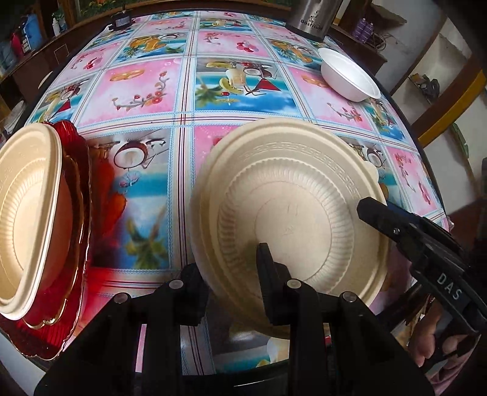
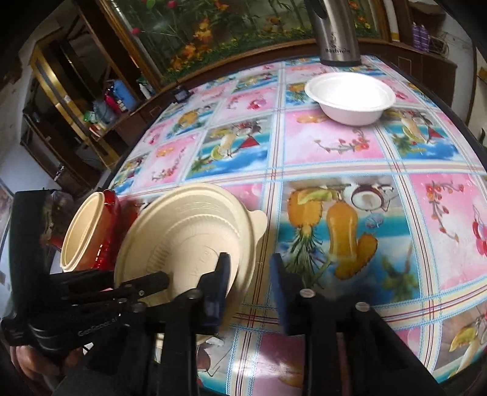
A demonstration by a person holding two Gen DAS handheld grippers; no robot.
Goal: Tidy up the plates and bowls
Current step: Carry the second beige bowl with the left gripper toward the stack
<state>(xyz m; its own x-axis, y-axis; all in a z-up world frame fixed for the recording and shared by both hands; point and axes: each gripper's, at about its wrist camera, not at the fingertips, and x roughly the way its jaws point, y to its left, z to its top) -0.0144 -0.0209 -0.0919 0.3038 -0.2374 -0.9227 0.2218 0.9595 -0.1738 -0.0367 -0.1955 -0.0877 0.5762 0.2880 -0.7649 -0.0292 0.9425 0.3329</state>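
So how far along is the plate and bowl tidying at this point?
Done: cream dishes sit stacked on the red plate. In hand: the left hand-held gripper is clamped on the near rim of a tilted cream plate; the right hand-held gripper is beside its rim, jaws apart. Left: that plate still has to join a stack, and the white bowl stands alone farther back.

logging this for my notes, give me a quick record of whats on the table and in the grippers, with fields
held: cream plate, tilted, rim clamped in the left gripper
right gripper: at the same plate's rim, cloth showing between its fingers, no clamp seen
stack: cream dishes on a red plate, left side of the table
loose: white bowl, upright, far right
nearby: steel jug behind the white bowl
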